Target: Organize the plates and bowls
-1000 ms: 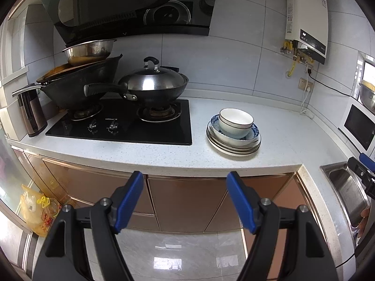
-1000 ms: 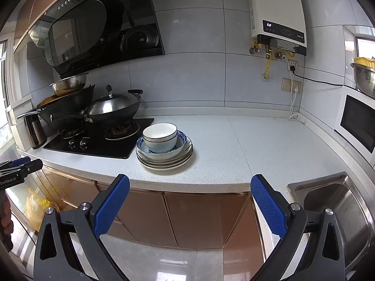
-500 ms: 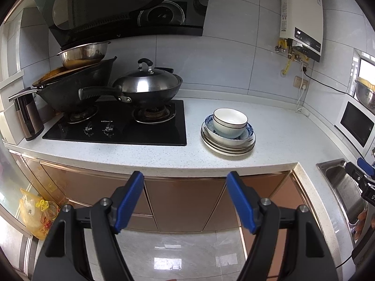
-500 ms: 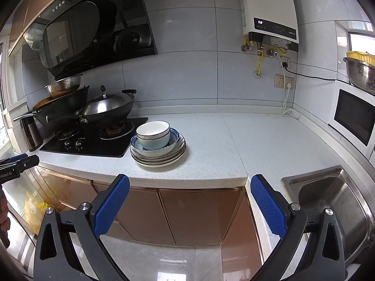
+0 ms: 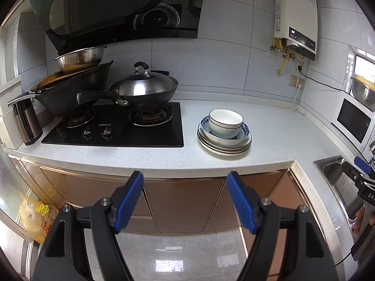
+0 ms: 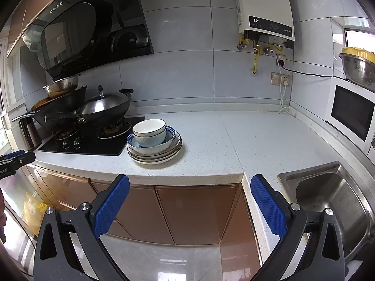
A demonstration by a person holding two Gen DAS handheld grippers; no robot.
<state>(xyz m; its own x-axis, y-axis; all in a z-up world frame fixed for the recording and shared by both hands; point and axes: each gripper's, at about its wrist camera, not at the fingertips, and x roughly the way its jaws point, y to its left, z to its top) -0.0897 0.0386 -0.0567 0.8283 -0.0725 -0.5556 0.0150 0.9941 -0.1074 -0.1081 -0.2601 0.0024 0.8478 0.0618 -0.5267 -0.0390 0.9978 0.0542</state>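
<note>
Since a second ago both views drift rightward. Left wrist view: left tongs [image 5: 185,201] open and empty; stacked plates [image 5: 224,143] with bowls [image 5: 226,120] sit mid-frame on the counter [image 5: 276,138]. Right wrist view: right tongs [image 6: 190,206] wide open; the stack [image 6: 154,148] left of centre, beside the stove [image 6: 93,141].

The water heater [image 6: 264,9] shows "50" on its black display. The right tool's [image 5: 365,187] body, seen from the left wrist, carries white letters "DA", cut off. The range hood's [image 5: 121,7] small brand mark is unreadable.
</note>
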